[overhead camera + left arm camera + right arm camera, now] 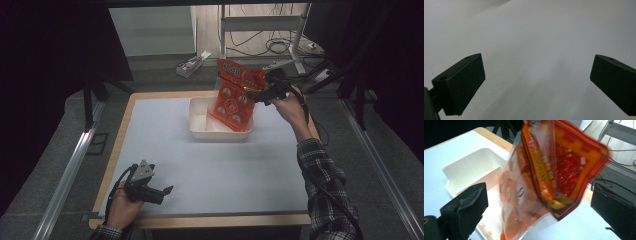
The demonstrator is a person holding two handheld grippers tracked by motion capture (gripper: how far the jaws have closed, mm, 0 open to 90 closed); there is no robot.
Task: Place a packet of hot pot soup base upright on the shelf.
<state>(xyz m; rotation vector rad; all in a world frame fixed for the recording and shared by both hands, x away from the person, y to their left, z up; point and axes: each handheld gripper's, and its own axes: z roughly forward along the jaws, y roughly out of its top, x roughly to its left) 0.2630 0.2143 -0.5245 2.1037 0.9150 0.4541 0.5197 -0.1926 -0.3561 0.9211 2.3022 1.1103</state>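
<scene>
With my right gripper [539, 202] jaws spread, the orange snack bag [234, 95] leaning at the white tub's [200, 117] three o'clock rim may topple outside; my left gripper [159, 192] idles open.

Glossy plastic snack bag [235, 95], smooth white plastic bin [200, 122], matt table cover [225, 170].

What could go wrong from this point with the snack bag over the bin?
1. The right tool has its jaws wide apart in its own view, so the orange snack bag looks released; it is tilted and blurred, and may tip over the white bin wall instead of settling inside.
2. The bag stands taller than the bin, so it may lean out over the rim.
</scene>
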